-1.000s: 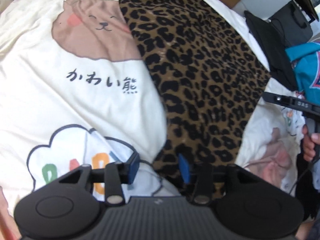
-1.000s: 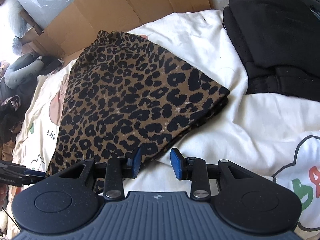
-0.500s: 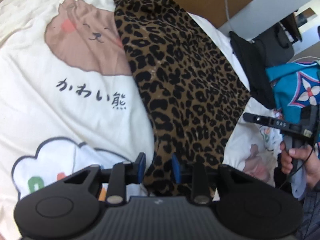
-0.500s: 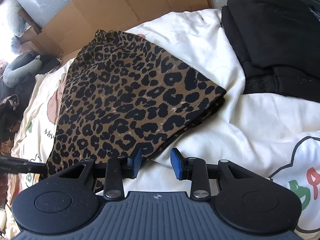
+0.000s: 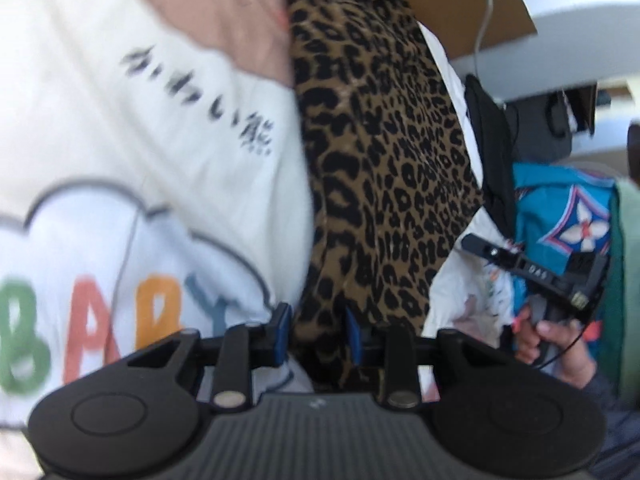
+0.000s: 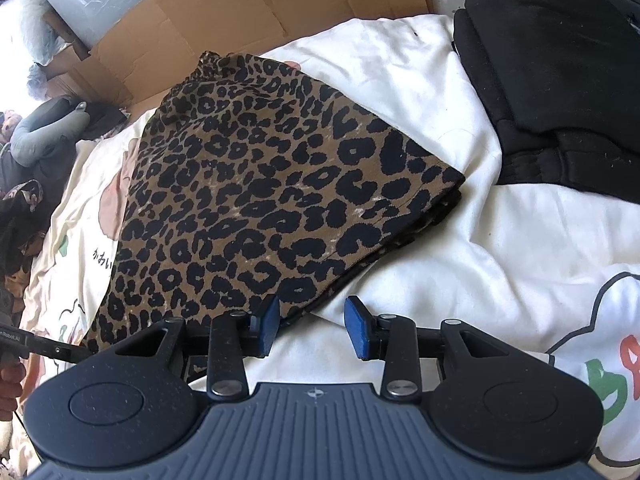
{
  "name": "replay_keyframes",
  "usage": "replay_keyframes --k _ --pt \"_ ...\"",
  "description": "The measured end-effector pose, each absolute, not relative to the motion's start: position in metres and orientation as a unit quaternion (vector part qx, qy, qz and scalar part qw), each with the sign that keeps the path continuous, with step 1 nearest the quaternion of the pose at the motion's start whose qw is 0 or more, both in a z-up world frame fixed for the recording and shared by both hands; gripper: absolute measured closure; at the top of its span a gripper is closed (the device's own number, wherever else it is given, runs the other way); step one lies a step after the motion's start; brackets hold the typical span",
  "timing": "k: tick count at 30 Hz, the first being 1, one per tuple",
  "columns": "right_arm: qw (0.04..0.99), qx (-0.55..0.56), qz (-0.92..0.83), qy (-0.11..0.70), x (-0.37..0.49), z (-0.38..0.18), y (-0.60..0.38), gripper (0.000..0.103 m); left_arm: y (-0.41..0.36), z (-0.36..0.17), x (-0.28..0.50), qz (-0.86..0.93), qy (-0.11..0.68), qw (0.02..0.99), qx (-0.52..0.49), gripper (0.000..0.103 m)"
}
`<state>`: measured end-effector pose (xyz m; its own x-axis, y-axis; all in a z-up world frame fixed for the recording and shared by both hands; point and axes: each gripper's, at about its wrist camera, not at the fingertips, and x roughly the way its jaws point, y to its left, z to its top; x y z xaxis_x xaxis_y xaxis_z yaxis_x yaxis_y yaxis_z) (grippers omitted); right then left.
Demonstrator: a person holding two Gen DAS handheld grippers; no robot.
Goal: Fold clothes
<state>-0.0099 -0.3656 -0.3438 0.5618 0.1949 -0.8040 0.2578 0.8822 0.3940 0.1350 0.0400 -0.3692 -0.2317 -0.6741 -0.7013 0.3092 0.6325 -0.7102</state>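
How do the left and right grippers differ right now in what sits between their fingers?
The left gripper has the leopard-print garment between its fingers, which straddle its near end; the right gripper has only white bedding in its gap. The left view is motion-blurred; the right view is sharp. The left sits at the garment's narrow end, the right beside a long edge. Both have blue pads and are open.

L gripper (image 5: 318, 334) now further in w/ leopard garment (image 5: 384, 184) edge bunched between pads, gap wider than 0.5 s ago, view blurred; R gripper (image 6: 312, 326) now w/ left pad over garment's near edge, fingers apart.
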Motion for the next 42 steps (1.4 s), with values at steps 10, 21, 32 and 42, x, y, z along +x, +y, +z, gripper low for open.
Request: replay_keyframes --k 10,21,32,42 --pt "0.848 0.247 -0.02 0.469 -0.01 -0.346 -0.364 0.06 0.046 -0.371 0.131 -0.407 0.652 0.602 -0.217 0.072" --pt "0.845 0.247 -0.019 0.474 -0.014 -0.349 -0.363 0.06 0.055 -0.384 0.119 -0.388 0.668 0.592 -0.228 0.068" --pt "0.849 0.256 -0.036 0.461 -0.015 -0.347 -0.375 0.06 0.068 -0.363 0.125 -0.388 0.647 0.611 -0.24 0.099" --pt "0.854 0.272 -0.066 0.439 -0.019 -0.345 -0.392 0.06 0.056 -0.385 0.109 -0.382 0.677 0.577 -0.251 0.062"
